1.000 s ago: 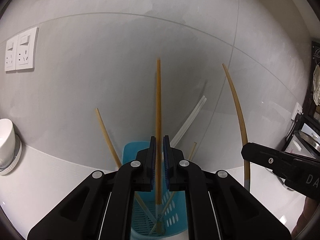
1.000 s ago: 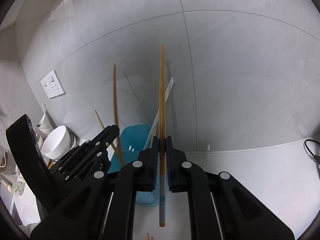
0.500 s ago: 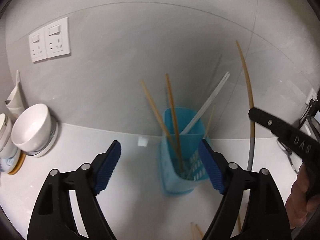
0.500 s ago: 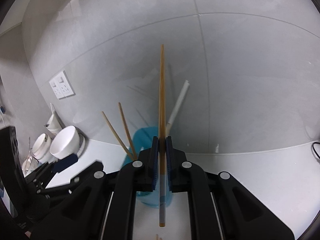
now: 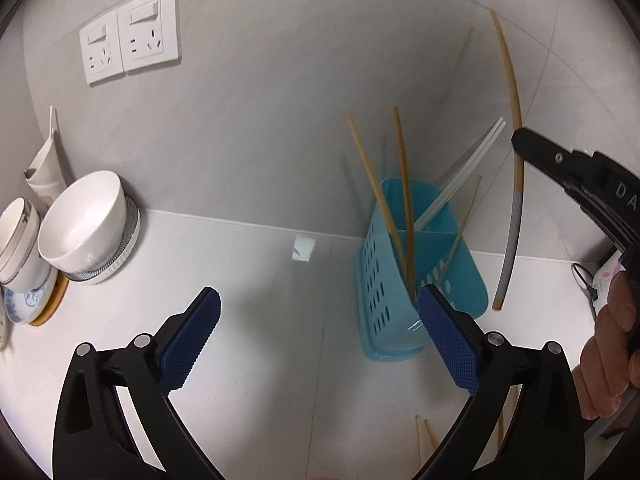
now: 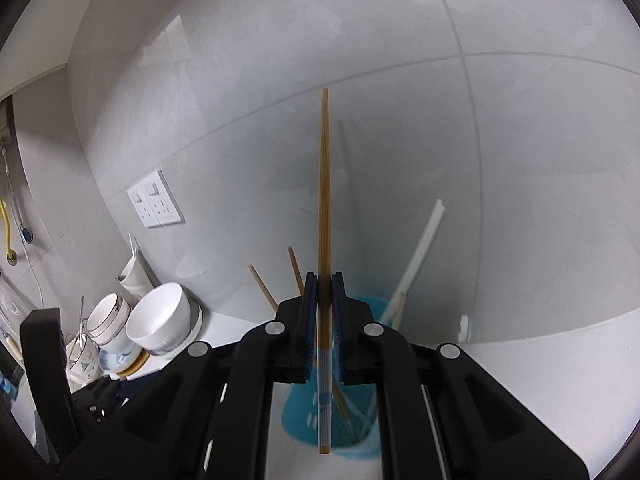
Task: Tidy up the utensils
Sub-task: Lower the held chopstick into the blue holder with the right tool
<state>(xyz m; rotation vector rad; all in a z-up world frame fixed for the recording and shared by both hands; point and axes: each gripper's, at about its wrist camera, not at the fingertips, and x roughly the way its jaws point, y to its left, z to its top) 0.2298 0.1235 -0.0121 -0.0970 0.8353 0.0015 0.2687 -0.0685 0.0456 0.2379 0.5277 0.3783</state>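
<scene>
Left gripper (image 5: 318, 330) spread wide and empty, jaws just opened; right gripper (image 6: 324, 308) clamped on a chopstick (image 6: 323, 216).
Ahead of the left fingers, by the right pad: blue holder (image 5: 390, 280) with chopsticks inside. Behind the right fingers, the same holder.

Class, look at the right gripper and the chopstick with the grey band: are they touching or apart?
Touching. In the right wrist view the right gripper is shut on the chopstick, its blue pads pressed against both sides of the shaft.

We see a white bowl (image 5: 86, 222) beside stacked cups (image 5: 18, 240) on the desk (image 5: 260, 320), below twin wall sockets (image 5: 130, 34).
</scene>
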